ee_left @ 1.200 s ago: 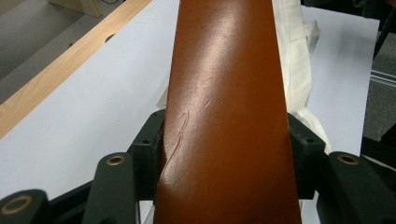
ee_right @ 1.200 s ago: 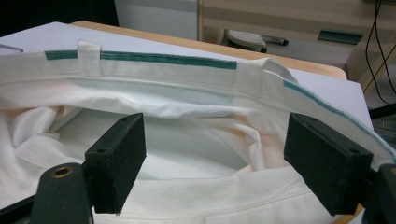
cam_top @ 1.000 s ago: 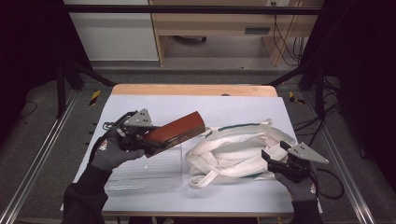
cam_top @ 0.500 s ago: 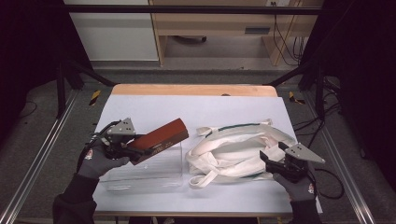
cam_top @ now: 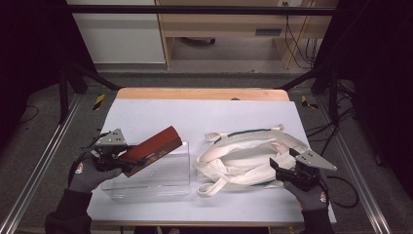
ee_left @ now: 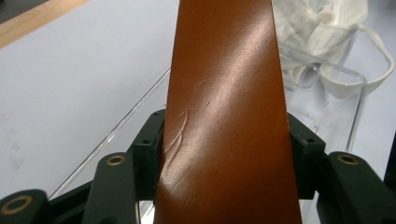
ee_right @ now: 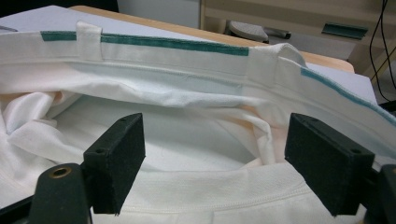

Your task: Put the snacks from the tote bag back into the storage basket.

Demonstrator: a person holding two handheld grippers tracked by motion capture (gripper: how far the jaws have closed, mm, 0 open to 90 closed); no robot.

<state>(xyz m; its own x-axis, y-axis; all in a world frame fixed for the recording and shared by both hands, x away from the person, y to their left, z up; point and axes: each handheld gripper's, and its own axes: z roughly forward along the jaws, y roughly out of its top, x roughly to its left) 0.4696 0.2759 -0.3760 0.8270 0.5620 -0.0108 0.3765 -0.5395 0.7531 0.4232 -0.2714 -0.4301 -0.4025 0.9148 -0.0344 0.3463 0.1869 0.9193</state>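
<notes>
A long rust-brown case with a glossy top is tilted over a clear plastic box at the table's left. My left gripper is shut on its near end. In the left gripper view both pads press the sides of the brown case, with the clear box underneath. A white cloth bag with green trim lies at the right. My right gripper stands open at its near right rim. In the right gripper view the gripper faces the mouth of the bag, pads wide apart.
A pale sheet covers the table, and a wooden edge shows at the back. The bag's loose straps trail toward the front edge beside the clear box. Metal rails run along both sides of the table.
My left gripper has carried the brown case leftward and lower, and it now sits closer to the clear box. The right gripper and the bag have not moved.
</notes>
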